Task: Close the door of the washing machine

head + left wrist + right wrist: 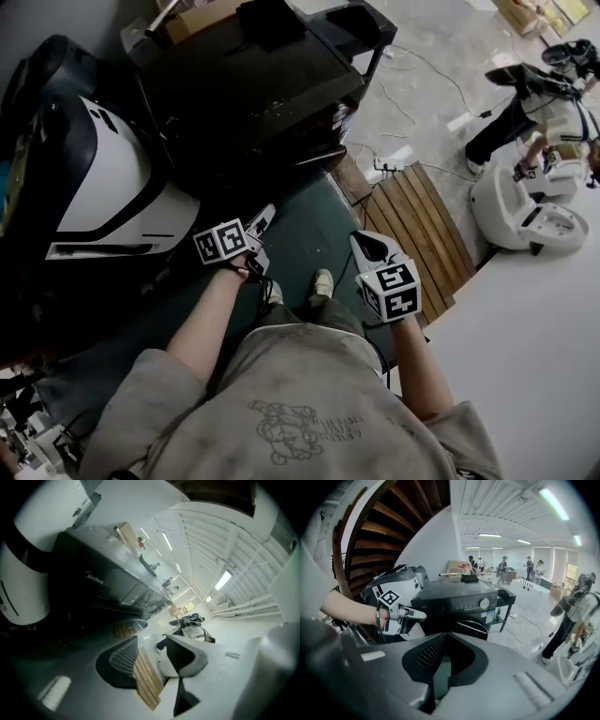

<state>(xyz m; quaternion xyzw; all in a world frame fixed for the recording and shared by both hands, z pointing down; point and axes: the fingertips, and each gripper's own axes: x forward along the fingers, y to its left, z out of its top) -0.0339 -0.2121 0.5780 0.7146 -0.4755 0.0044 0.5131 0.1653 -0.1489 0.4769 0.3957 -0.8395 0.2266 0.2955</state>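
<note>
Washing machine (248,94) stood ahead on floor (422,84); another machine (103,187) left of it; wooden slats (417,230) right; person (525,103) beyond slats, far right.

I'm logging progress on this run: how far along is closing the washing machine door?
Done: nothing yet; in the right gripper view the door looks ajar on the washing machine. In hand: the left gripper, jaws apart and empty, is held out beside the machine, not touching the door. The right gripper, shut and empty, hangs back. Left: reach the door and push it shut.
</note>
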